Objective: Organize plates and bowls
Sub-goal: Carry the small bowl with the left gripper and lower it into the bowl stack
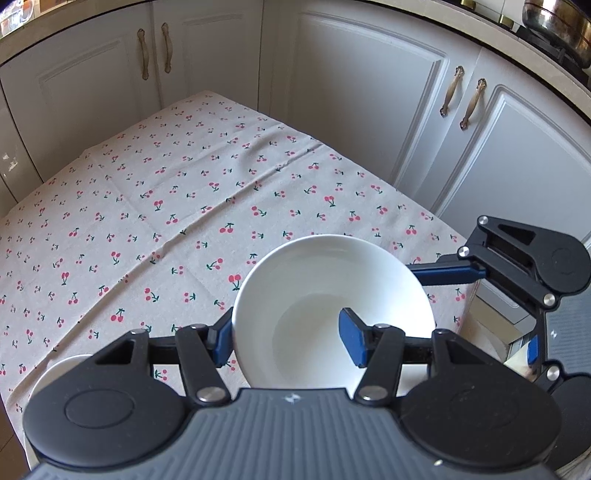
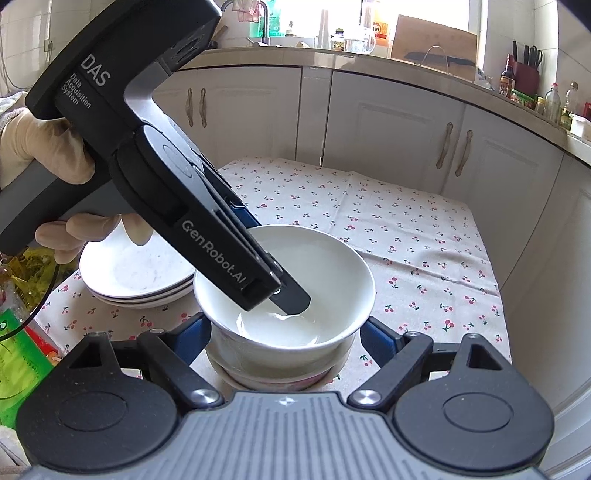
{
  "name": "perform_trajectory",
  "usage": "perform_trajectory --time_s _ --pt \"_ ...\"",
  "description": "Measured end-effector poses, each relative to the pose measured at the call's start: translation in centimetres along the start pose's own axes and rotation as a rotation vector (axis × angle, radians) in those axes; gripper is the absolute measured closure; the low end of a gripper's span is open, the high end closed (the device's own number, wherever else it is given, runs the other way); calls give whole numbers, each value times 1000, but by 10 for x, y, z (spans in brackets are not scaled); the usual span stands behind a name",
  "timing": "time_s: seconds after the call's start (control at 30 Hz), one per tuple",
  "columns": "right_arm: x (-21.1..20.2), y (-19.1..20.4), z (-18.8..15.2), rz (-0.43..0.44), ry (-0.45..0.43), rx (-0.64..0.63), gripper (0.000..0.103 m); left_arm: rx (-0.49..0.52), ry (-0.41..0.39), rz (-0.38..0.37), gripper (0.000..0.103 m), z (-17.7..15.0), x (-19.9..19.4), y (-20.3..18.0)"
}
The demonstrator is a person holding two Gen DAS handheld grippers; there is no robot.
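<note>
A white bowl (image 1: 325, 280) (image 2: 325, 266) sits tilted in my left gripper (image 1: 286, 332) (image 2: 277, 266). That gripper is shut on the bowl's near rim, with one finger inside the bowl and the other outside. The bowl rests in or just above a second bowl with a pinkish rim (image 2: 277, 382), which is mostly hidden. My right gripper (image 2: 284, 328) (image 1: 489, 312) stands wide, its blue fingers (image 2: 197, 336) on either side of the two bowls below the upper rim. A thin gap shows at the right finger. A stack of white plates (image 2: 133, 273) lies to the left.
The cherry-print tablecloth (image 2: 406, 229) covers a small table boxed in by white cabinets (image 1: 369, 110). A gloved hand (image 2: 37, 147) holds the left gripper's handle. Green and yellow packets (image 2: 18, 369) lie off the table's left edge. A metal pot (image 1: 554, 22) is on the counter.
</note>
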State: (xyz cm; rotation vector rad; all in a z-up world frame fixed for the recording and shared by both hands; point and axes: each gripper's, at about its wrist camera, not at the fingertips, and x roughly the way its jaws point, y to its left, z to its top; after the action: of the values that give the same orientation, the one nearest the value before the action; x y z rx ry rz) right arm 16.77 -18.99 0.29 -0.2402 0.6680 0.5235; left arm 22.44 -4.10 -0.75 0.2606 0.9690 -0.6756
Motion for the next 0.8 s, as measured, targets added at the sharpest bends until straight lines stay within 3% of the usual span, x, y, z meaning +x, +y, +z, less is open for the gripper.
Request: perform_trajectory --time_s 0.8 --pt "8 -5 -4 40 24 9 11 14 8 -2 44 -8 9 2"
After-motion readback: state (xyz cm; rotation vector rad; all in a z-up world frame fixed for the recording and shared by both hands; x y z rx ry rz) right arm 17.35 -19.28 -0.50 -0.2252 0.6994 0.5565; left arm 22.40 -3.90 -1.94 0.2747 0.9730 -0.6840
